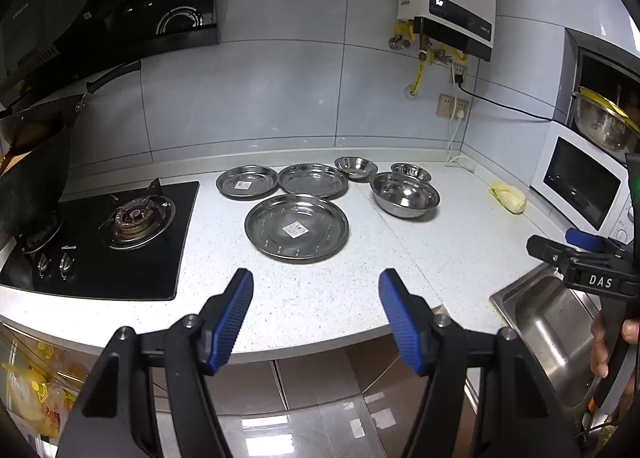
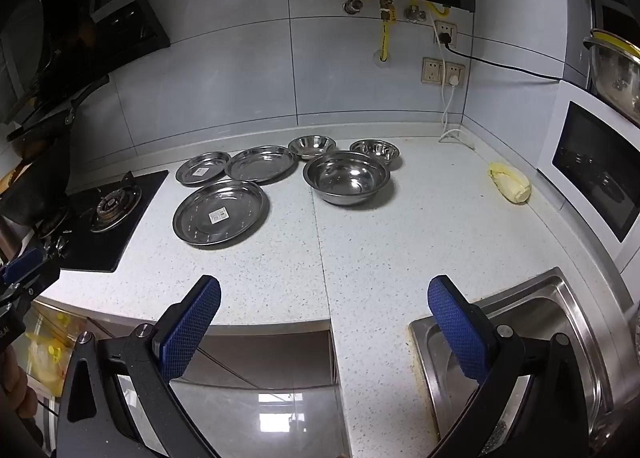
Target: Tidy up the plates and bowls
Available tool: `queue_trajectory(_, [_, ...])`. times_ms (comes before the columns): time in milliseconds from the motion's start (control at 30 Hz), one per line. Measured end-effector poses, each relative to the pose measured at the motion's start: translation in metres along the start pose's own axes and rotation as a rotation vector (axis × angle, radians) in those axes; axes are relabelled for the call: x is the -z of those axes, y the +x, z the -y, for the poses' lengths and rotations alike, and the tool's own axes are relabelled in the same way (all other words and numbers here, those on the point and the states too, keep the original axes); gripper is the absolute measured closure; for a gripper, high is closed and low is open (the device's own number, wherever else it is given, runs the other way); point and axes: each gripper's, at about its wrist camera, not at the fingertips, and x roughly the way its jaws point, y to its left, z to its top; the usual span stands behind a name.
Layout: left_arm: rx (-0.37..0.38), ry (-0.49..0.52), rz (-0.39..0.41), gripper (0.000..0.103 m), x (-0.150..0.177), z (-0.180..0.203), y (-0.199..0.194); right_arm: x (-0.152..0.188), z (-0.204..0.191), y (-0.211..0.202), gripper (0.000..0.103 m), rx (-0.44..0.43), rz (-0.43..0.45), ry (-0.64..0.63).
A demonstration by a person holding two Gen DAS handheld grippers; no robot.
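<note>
Three steel plates lie on the white speckled counter: a large one [image 1: 296, 227] [image 2: 220, 211] in front, a smaller one [image 1: 247, 182] [image 2: 203, 167] back left, and another [image 1: 313, 180] [image 2: 261, 163] beside it. Three steel bowls stand to their right: a large one [image 1: 404, 194] [image 2: 346, 177], a small one [image 1: 356, 167] [image 2: 311, 146] behind, and another small one [image 1: 411, 171] [image 2: 375, 149] at the far right. My left gripper [image 1: 316, 290] is open and empty, above the counter's front edge. My right gripper [image 2: 324, 298] is open and empty, near the front edge by the sink.
A black gas hob [image 1: 120, 225] [image 2: 108, 213] with a pot sits on the left. A steel sink [image 1: 556, 322] [image 2: 520, 338] is at the front right. A yellow cloth [image 1: 508, 197] [image 2: 510, 185] lies near the white microwave [image 1: 580, 185] [image 2: 596, 169]. Tiled wall with sockets stands behind.
</note>
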Motion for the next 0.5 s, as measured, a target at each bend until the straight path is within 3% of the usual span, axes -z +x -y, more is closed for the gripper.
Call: queue_trajectory(500, [0.003,-0.008,-0.001,0.039,-0.0002,0.0003,-0.0006,0.0008,-0.0074,-0.0008,0.001,-0.008,0.001,-0.014])
